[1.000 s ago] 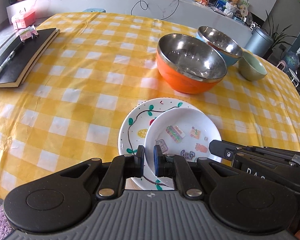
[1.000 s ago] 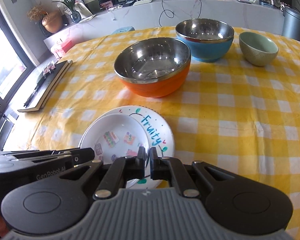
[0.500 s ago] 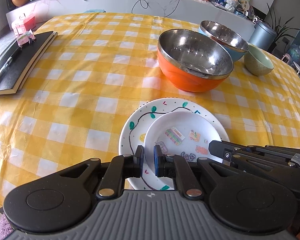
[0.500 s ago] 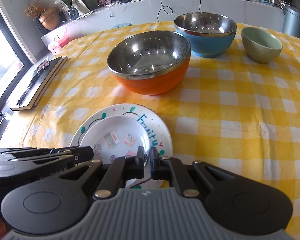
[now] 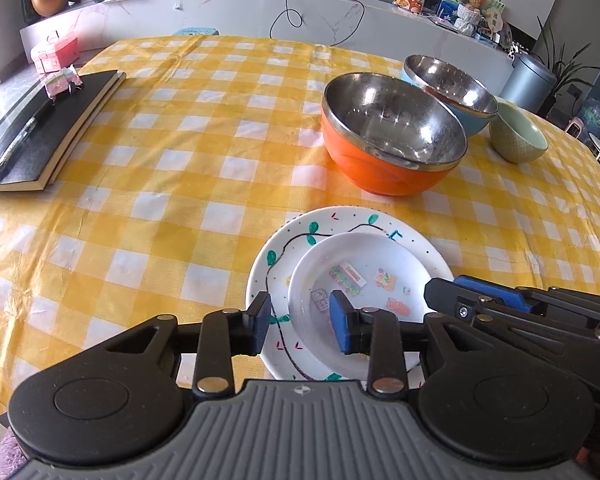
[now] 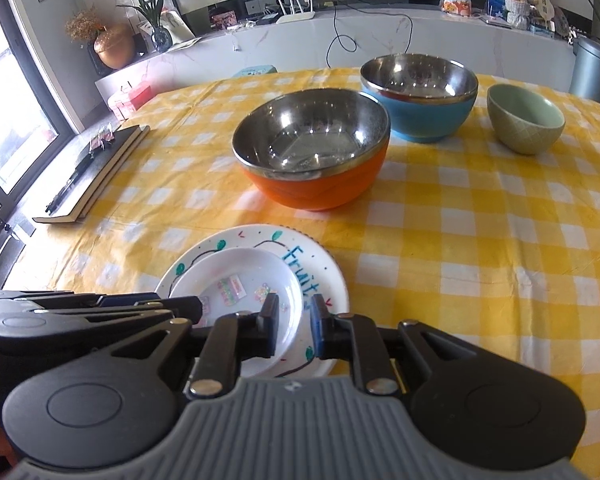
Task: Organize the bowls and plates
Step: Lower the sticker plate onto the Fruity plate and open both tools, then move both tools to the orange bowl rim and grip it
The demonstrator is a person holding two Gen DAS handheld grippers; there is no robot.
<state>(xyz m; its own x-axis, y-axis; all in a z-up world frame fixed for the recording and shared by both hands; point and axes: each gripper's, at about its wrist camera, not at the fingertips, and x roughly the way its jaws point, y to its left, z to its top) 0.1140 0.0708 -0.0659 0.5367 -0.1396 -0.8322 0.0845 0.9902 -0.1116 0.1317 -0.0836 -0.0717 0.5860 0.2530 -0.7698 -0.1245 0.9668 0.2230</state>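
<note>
**Both grippers let go; plates stacked, bowls still loose**

Since half a second ago your two grippers have parted: the left gripper (image 5: pixel 300 322) went from nearly closed to well apart, and the right gripper (image 6: pixel 294 330) now shows a narrower gap. Neither is clamped on anything. The plate stack sits a little farther from both cameras than before.

Progress, largest to smallest:
- Table (image 5: pixel 180 152), yellow check cloth. Everything of the task sits on its right half.
- Orange bowl (image 5: pixel 392 144), steel-lined, toward the middle of the table, empty, standing alone.
- Blue bowl (image 6: pixel 420 100), steel-lined, just behind the orange one toward the far edge. Not nested.
- Large plate (image 5: pixel 296 240), white with a drawn vine and "Fruity" lettering, near the front edge. Looks settled.
- Small plate (image 5: pixel 356 280), white with stickers inside, resting on the large plate, off-centre toward your side.
- Green bowl (image 6: pixel 526 118), smallest, near the far right edge, apart from the blue bowl.

My read: plates are done, though slightly off-centre. Three bowls remain to nest, probably blue into orange, then green on top.

Off-task: a black notebook (image 5: pixel 44 132) with a pen at the left edge.
</note>
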